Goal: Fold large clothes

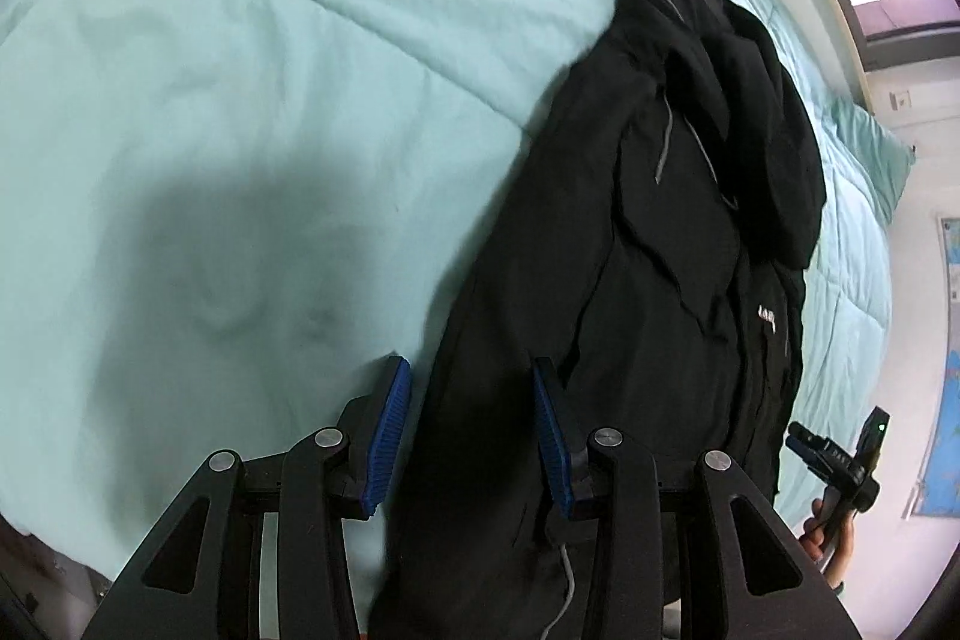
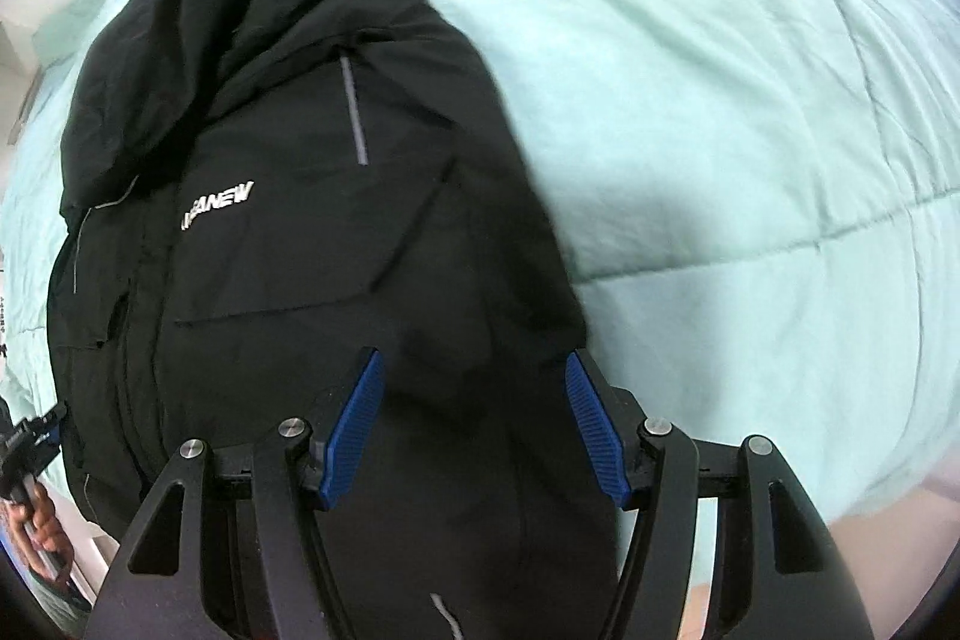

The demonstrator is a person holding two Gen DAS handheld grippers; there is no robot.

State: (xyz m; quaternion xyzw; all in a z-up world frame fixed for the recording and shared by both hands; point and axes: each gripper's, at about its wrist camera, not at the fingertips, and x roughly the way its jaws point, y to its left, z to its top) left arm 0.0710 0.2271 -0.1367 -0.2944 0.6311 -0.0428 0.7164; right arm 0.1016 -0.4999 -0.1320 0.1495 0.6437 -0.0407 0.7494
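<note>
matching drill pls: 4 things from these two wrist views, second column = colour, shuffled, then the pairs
Things:
1. jacket
2. comforter
3. pads on the right tool
4. chest logo lettering

Colours:
A. white
B. blue
C. black
D. mint green

Pairs: 1-C, 2-D, 3-B, 4-A

Both the right tool and the left tool stand open over the jacket's near end, gripping nothing.
</note>
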